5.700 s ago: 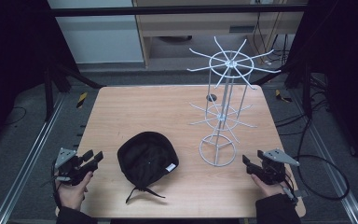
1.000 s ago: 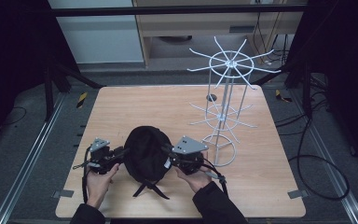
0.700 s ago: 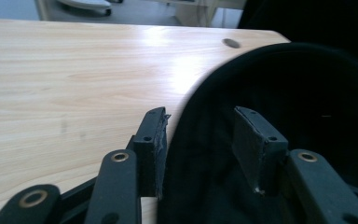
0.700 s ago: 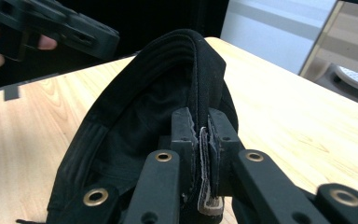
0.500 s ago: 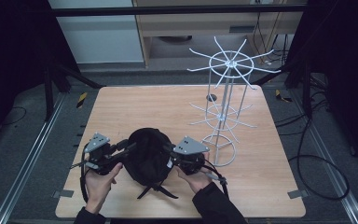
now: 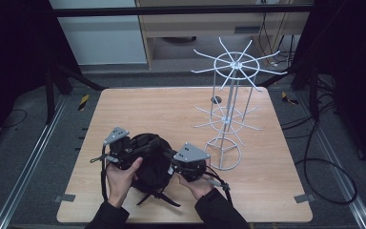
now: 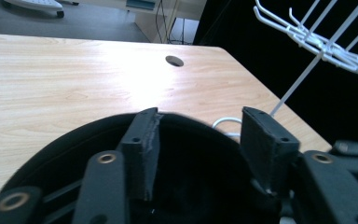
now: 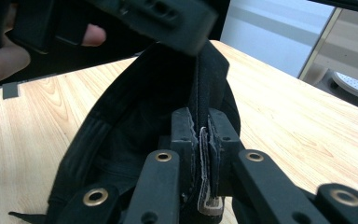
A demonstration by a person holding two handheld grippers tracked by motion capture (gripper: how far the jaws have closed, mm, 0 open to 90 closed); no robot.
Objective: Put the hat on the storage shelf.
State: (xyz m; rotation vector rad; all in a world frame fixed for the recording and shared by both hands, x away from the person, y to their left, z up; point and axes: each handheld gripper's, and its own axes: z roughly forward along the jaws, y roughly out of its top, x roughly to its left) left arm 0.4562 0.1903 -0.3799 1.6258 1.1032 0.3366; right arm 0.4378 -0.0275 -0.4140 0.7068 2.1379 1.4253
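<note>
A black cap (image 6: 152, 160) sits at the near middle of the wooden surface (image 6: 171, 109), caught between two hands. The right hand-held gripper (image 6: 174, 168) has its jaws pressed together on the cap's edge; in the right gripper view the fabric and a pale tag are pinched flat between the pads (image 8: 200, 154). The left hand-held gripper (image 6: 140, 143) reaches in over the cap from the far left side. Its jaws have just been opening and now stand spread, with the cap's rim (image 7: 121, 126) running across between them. One pad lies against the rim, the other stands clear of it.

A strap (image 6: 159, 198) trails from the cap toward the near edge of the surface.

Just to the right of the right hand stands a white wire rack (image 6: 228, 114), upright. Its ring base (image 6: 223, 155) is close beside the gripper's grey plate, and its spokes fan out at two levels above. That is the nearest obstacle on that side. In the left gripper view the rack's arms (image 7: 317, 37) hang high on the right. A small round hole (image 6: 216, 99) in the surface lies beyond the cap, next to the rack's post. The far left part of the surface is bare wood.
</note>
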